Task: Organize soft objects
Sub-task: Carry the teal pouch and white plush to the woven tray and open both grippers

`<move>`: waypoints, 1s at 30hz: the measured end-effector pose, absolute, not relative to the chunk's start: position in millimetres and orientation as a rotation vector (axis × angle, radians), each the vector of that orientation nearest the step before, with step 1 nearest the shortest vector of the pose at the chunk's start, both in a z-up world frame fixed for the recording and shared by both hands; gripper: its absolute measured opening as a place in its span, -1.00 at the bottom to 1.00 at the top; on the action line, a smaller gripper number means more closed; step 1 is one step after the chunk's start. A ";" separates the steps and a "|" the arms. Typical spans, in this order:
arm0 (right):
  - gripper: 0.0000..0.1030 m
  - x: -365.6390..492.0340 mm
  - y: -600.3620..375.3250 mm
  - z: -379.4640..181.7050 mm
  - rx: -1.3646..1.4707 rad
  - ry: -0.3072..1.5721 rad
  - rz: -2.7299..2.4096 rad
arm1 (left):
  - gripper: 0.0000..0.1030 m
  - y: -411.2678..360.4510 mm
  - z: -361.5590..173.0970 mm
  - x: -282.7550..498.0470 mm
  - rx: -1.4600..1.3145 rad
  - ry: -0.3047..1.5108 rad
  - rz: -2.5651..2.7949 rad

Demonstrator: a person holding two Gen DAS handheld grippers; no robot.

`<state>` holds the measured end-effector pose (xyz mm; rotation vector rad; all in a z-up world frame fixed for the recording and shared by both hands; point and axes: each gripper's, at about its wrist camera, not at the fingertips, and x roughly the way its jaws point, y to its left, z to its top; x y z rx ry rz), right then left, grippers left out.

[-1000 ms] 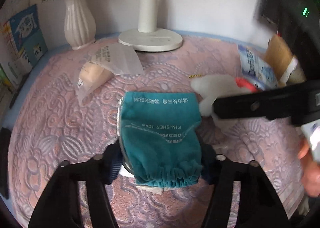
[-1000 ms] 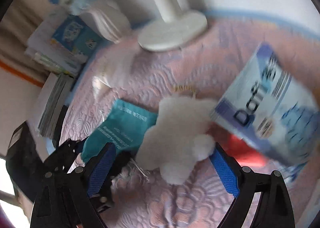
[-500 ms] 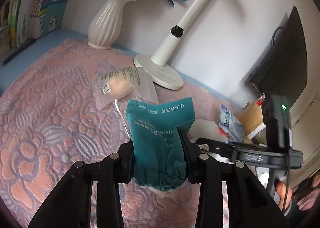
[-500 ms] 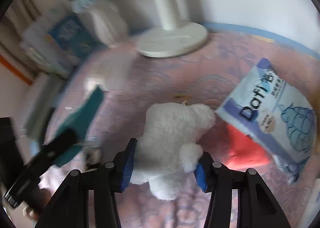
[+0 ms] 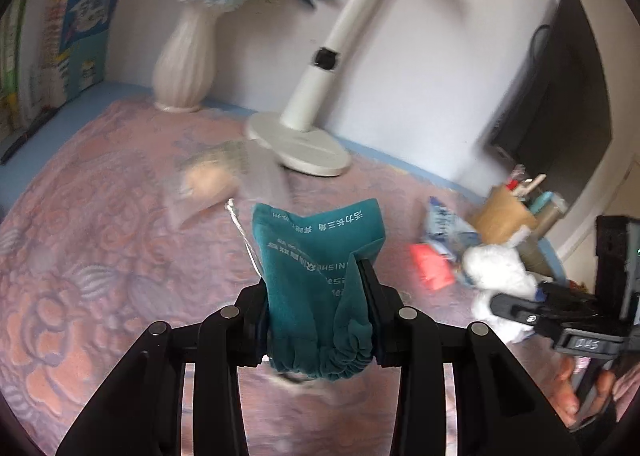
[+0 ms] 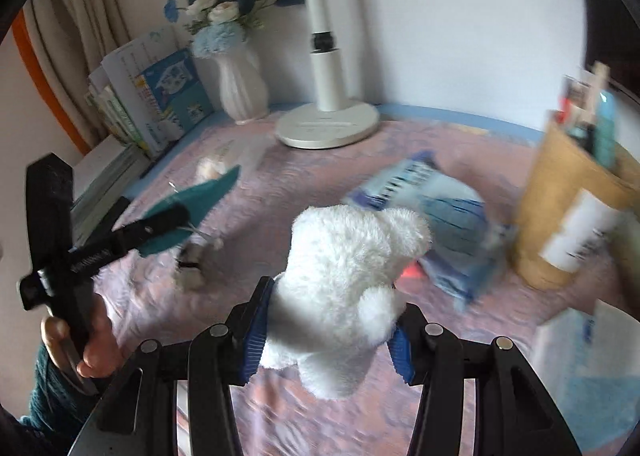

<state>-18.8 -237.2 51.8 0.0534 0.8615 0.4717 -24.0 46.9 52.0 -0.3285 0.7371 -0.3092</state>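
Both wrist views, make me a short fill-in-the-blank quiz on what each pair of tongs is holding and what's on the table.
1. The left tongs grip a drawstring pouch coloured ____.
2. The right tongs are shut on a white ____.
3. The white vase holds ____.
4. The desk lamp stands on a base whose shape is ____.

Missing words: teal; plush toy; flowers; round

My left hand-held gripper (image 5: 316,296) tilts downward, jaws clamped from both sides on the teal pouch (image 5: 320,256), which hangs clear above the surface. My right hand-held gripper (image 6: 328,320) also angles down, blue pads (image 6: 256,336) squeezing the white plush toy (image 6: 344,280). My left hand (image 6: 86,340) wraps its black handle, knitted sleeve (image 6: 44,396) at the wrist.
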 end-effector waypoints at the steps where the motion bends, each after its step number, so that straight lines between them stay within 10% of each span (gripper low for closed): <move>1: -0.03 -18.3 -243.7 50.6 0.063 0.866 0.461 | -0.34 39.7 55.6 -23.1 -0.335 0.733 -0.332; 30: -0.01 -30.7 -451.1 101.3 0.401 0.855 0.074 | -0.34 -218.0 123.9 -3.5 0.023 0.704 -0.906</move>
